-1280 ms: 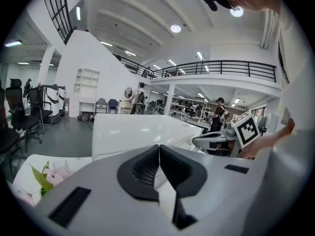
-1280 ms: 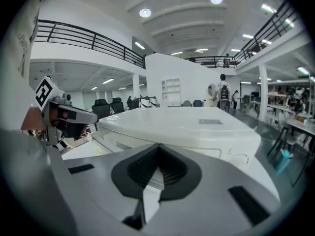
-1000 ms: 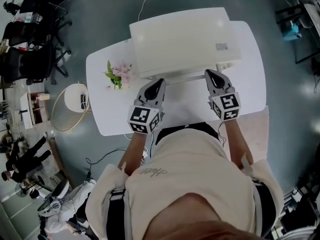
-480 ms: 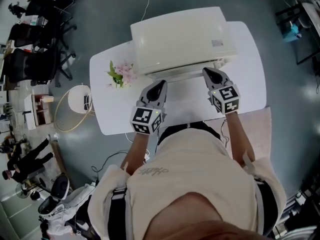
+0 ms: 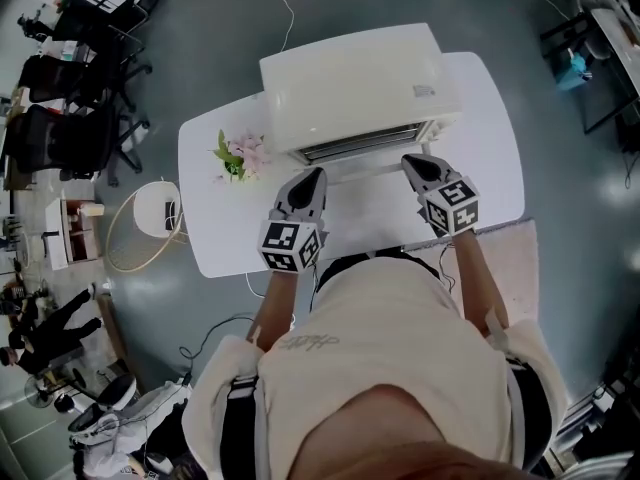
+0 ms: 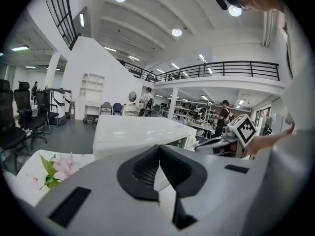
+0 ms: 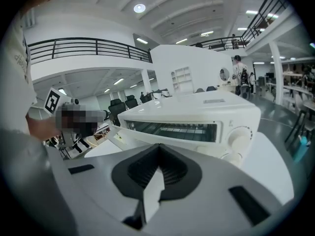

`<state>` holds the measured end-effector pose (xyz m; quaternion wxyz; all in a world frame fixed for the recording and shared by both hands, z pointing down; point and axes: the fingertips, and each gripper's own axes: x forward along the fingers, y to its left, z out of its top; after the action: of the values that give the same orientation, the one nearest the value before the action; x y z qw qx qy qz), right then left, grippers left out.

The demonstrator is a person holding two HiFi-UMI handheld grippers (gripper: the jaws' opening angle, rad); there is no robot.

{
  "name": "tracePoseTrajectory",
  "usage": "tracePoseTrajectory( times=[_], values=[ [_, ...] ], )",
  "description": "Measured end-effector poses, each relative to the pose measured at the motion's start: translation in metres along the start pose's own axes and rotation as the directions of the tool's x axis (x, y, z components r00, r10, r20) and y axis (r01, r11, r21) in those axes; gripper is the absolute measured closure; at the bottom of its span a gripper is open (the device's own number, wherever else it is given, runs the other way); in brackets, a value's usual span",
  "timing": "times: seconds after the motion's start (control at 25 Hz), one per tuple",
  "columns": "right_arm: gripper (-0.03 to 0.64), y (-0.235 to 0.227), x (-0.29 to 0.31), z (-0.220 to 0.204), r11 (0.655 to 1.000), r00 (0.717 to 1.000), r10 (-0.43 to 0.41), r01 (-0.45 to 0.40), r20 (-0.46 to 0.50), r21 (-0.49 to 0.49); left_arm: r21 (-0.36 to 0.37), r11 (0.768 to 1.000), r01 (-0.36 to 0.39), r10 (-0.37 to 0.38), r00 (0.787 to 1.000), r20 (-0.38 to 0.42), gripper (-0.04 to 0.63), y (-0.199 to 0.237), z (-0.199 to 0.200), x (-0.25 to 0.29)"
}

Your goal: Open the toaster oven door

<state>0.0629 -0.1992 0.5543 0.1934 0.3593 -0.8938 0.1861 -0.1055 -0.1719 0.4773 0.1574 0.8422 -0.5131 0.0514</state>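
Observation:
A white toaster oven (image 5: 350, 83) stands at the back of a white table (image 5: 490, 128). Its door (image 5: 365, 171) is swung down toward me, and the opening (image 7: 172, 130) shows a wire rack inside. In the head view my left gripper (image 5: 313, 175) sits at the door's left front corner and my right gripper (image 5: 412, 161) at its right front corner. Both are shut with nothing between the jaws. The left gripper view (image 6: 159, 147) looks past the oven's left side (image 6: 133, 132). The right gripper view (image 7: 159, 146) faces the open front and the knobs (image 7: 242, 137).
Pink flowers with green leaves (image 5: 240, 155) lie on the table left of the oven, also in the left gripper view (image 6: 56, 168). On the floor to the left are a round white stool with a hoop (image 5: 150, 208) and black office chairs (image 5: 70, 128).
The oven door has swung further down, so the slot with the rack now shows from above. Both grippers have stayed at the door's front corners.

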Motion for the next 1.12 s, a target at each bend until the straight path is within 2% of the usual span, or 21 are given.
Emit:
tracePoseTrajectory(
  times=[0.32, 0.68, 1.12],
  values=[
    [0.618, 0.004, -0.009, -0.02, 1.0, 1.0, 0.011, -0.011, -0.021, 0.011, -0.009, 1.0, 0.021, -0.021, 1.0, 0.003, 0.574, -0.01, -0.006, 0.002],
    [0.615, 0.009, -0.018, -0.036, 0.999, 0.998, 0.032, -0.031, -0.05, 0.021, -0.005, 1.0, 0.007, -0.007, 1.0, 0.008, 0.575, -0.013, -0.001, -0.003],
    [0.612, 0.018, -0.024, -0.055, 0.992, 0.989, 0.118, -0.114, -0.088, 0.055, -0.015, 1.0, 0.005, -0.005, 1.0, -0.012, 0.575, -0.018, -0.01, -0.007]
  ],
)
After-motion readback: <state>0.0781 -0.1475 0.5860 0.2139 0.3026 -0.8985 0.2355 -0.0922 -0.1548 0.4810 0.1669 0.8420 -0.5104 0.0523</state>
